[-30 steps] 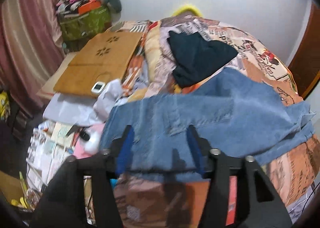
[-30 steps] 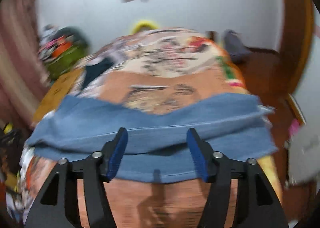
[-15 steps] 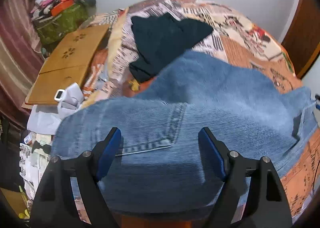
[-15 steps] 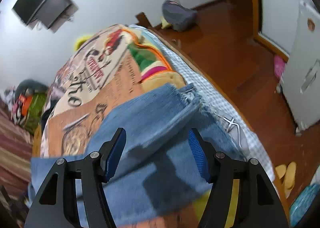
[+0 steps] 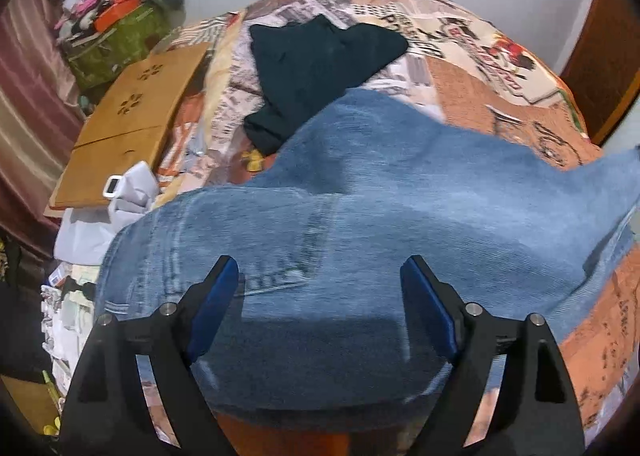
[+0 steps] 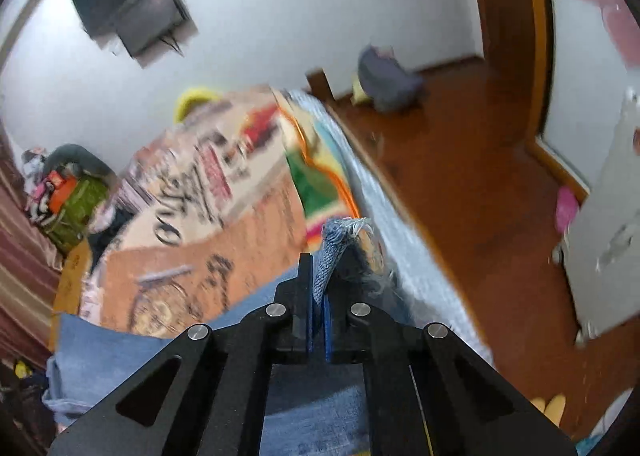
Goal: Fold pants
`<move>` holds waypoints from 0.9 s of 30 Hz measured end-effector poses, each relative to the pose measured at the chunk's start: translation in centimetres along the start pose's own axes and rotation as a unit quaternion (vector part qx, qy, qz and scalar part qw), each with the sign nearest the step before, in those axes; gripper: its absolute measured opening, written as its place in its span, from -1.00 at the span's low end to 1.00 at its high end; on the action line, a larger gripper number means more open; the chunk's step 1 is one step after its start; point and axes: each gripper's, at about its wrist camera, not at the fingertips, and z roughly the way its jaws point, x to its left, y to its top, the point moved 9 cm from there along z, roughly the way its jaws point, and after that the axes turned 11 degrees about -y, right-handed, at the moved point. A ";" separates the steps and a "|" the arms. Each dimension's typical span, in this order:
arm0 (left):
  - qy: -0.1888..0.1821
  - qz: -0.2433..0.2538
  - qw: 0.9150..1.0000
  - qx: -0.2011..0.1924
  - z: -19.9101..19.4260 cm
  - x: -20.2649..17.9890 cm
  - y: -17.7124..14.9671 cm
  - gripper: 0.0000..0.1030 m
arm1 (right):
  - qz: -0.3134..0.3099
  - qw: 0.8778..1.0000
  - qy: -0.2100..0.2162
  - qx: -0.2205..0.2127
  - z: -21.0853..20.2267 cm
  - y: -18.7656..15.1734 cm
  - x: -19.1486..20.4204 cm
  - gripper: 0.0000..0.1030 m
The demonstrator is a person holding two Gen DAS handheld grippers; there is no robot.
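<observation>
Blue jeans (image 5: 380,196) lie spread across the patterned bedspread (image 5: 480,68), waist end with a back pocket nearest the left wrist camera. My left gripper (image 5: 320,262) hovers over the waist area with its jaws opening wide; denim lies under the gap and the blue pads do not press it. In the right wrist view my right gripper (image 6: 319,276) is shut on a frayed leg hem of the jeans (image 6: 336,240), which sticks up between the pads near the bed's right edge. The rest of the denim (image 6: 120,352) trails off to the lower left.
A dark garment (image 5: 316,64) lies on the bed behind the jeans. A wooden board (image 5: 132,120), a white bag (image 5: 120,196) and a green bag (image 5: 116,40) crowd the left side. To the right are wooden floor (image 6: 460,176) and a white cabinet (image 6: 608,240).
My left gripper came in closer over the jeans' waist and its jaws spread wider. My right gripper swung to the bed's right edge and closed on the leg hem.
</observation>
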 end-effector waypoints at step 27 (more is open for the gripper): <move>0.019 -0.029 0.996 -0.081 -5.7 4.8 -1.0 0.70 | -0.139 0.988 -0.063 -0.003 -3.1 -3.9 6.5 -0.16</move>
